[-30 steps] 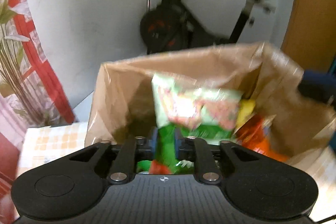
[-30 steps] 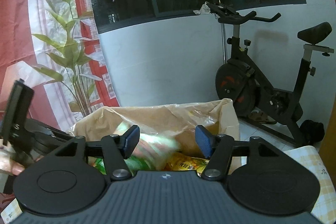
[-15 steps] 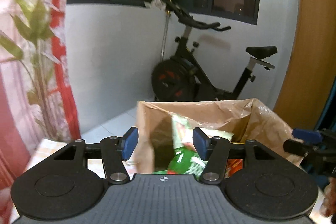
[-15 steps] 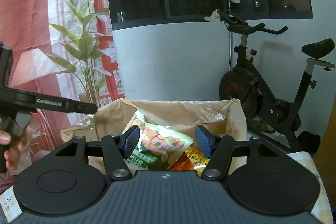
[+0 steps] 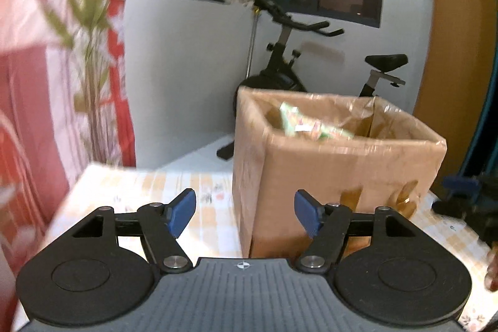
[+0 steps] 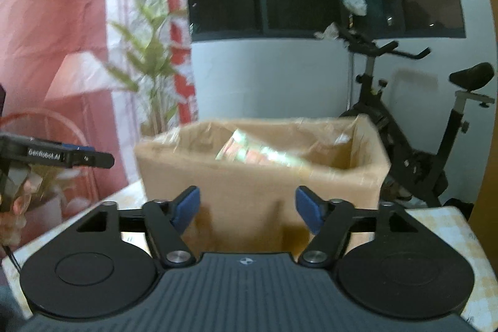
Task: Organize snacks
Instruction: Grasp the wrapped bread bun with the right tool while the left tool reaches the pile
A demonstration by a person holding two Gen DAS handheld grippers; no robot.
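A: Left wrist view, left to right: left gripper (image 5: 245, 211) jaws wide apart, nothing between them; cardboard box (image 5: 336, 173) on checked tablecloth (image 5: 149, 185), green snack packet (image 5: 306, 125) inside.

B: Right wrist view: right gripper (image 6: 247, 209) spread wide, empty, facing the box (image 6: 249, 185); snack packet (image 6: 249, 150) in it; exercise bike (image 6: 414, 126) behind.

Dim indoor light, motion blur throughout, fisheye-bent edges.
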